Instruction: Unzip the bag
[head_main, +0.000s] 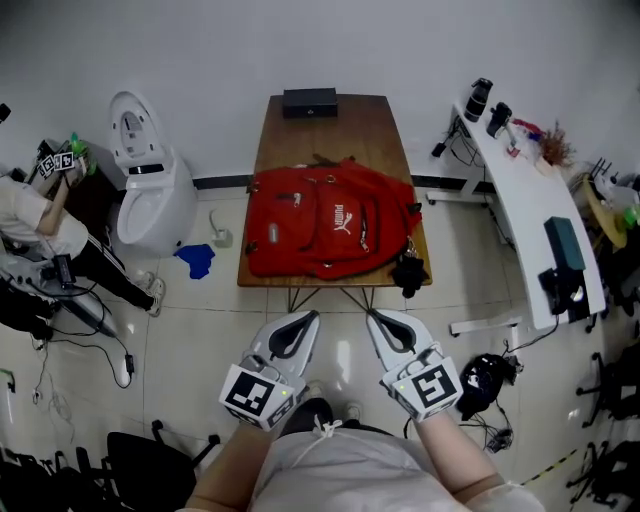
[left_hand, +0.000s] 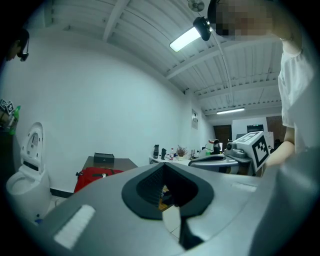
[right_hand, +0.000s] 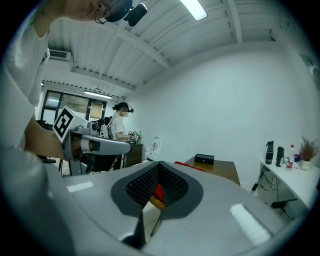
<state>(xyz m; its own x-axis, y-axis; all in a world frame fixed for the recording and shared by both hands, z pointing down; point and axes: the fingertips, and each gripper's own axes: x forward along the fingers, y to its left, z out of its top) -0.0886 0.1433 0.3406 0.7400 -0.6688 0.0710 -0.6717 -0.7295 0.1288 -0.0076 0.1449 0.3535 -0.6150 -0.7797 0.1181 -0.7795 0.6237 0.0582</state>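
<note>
A red backpack (head_main: 330, 225) lies flat on a brown wooden table (head_main: 335, 125) ahead of me, its front pocket facing up. Both grippers hang over the floor, short of the table's near edge and apart from the bag. My left gripper (head_main: 308, 318) has its jaws together with nothing between them; in the left gripper view its tip (left_hand: 164, 165) points level, with the backpack (left_hand: 95, 176) far off to the left. The right gripper (head_main: 374, 317) is shut and empty too. Red of the backpack (right_hand: 157, 191) shows through the right gripper's (right_hand: 160, 163) jaw window.
A black box (head_main: 309, 101) sits at the table's far end. A black item (head_main: 408, 272) hangs at the front right corner. A white toilet-shaped unit (head_main: 150, 190) stands left of the table, and a white desk (head_main: 540, 200) with bottles to the right. A seated person (head_main: 30, 230) is at far left.
</note>
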